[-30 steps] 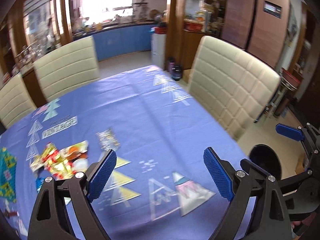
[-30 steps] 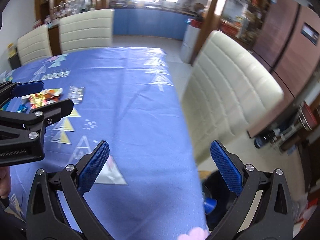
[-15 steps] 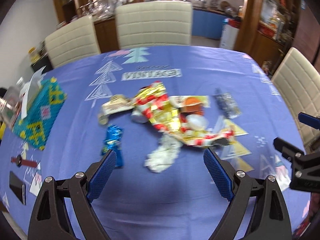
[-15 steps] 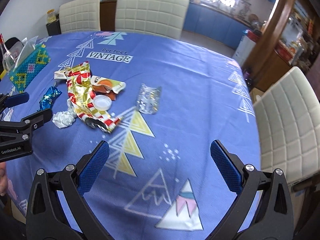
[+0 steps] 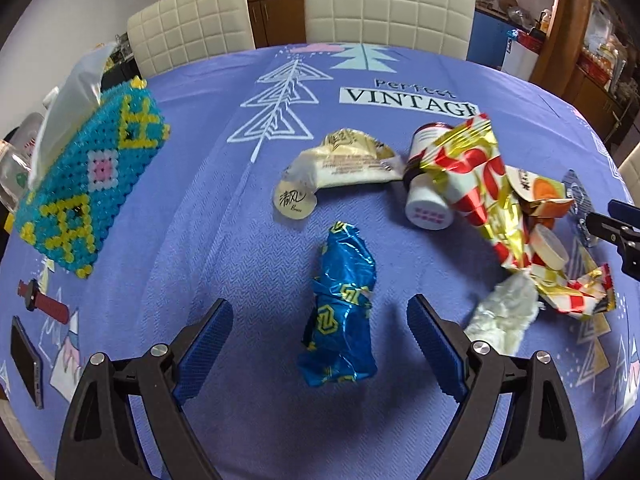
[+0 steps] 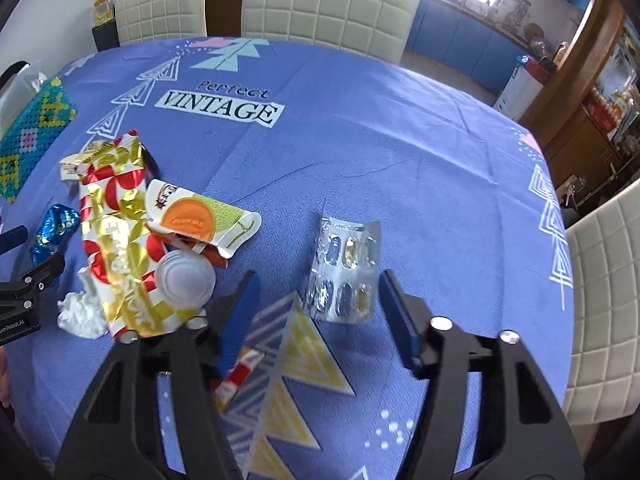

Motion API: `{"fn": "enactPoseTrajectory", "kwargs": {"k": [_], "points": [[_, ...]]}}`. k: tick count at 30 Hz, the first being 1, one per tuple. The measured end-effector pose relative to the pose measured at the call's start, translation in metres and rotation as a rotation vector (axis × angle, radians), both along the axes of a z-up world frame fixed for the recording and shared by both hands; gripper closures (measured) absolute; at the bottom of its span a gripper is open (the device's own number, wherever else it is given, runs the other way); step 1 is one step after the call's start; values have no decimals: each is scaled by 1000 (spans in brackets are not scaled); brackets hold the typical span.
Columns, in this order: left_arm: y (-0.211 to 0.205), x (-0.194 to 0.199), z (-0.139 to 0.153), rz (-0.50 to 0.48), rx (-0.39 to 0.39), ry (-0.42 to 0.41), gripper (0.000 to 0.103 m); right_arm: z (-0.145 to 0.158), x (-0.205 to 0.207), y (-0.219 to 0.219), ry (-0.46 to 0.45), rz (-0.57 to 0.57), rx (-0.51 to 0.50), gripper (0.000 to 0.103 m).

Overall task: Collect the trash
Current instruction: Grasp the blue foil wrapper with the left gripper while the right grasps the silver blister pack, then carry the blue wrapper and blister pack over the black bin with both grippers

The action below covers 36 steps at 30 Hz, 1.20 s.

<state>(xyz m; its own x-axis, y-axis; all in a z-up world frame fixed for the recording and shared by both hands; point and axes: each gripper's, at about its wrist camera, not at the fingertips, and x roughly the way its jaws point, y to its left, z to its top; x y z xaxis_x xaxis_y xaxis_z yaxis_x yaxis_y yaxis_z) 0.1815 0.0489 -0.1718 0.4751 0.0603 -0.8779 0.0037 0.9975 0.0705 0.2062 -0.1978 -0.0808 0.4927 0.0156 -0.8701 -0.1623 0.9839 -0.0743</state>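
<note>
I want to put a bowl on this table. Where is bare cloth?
Free: the cloth right of the pill pack, toward the side chair; also the strip between the beaded box and the blue wrapper. Crowded: around the gold wrapper and white bottle.

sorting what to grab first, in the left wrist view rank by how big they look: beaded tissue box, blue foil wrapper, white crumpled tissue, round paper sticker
1. beaded tissue box
2. blue foil wrapper, though it lies nearest the camera, which inflates it
3. white crumpled tissue
4. round paper sticker, which lies farther off, so its true size against the tissue is unsure
</note>
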Motion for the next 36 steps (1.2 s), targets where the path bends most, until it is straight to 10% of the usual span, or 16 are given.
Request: {"fn": "enactPoseTrajectory", "kwargs": {"k": [4,6,7,36], "points": [[4,3,-9,-1,-46,-9,36,-10,1,8,5,34,-25,84],[2,2,-6,-14,-49,-34,75,-11,-4,13,-4,45,-33,89],[0,2,-6,-18,-43,-31,78,-11,-6,13,-7,50,-30,93],[-112,-88,66,-281,-98,-124,81,55,-164,-72,-84,-55,-18,98]]}}
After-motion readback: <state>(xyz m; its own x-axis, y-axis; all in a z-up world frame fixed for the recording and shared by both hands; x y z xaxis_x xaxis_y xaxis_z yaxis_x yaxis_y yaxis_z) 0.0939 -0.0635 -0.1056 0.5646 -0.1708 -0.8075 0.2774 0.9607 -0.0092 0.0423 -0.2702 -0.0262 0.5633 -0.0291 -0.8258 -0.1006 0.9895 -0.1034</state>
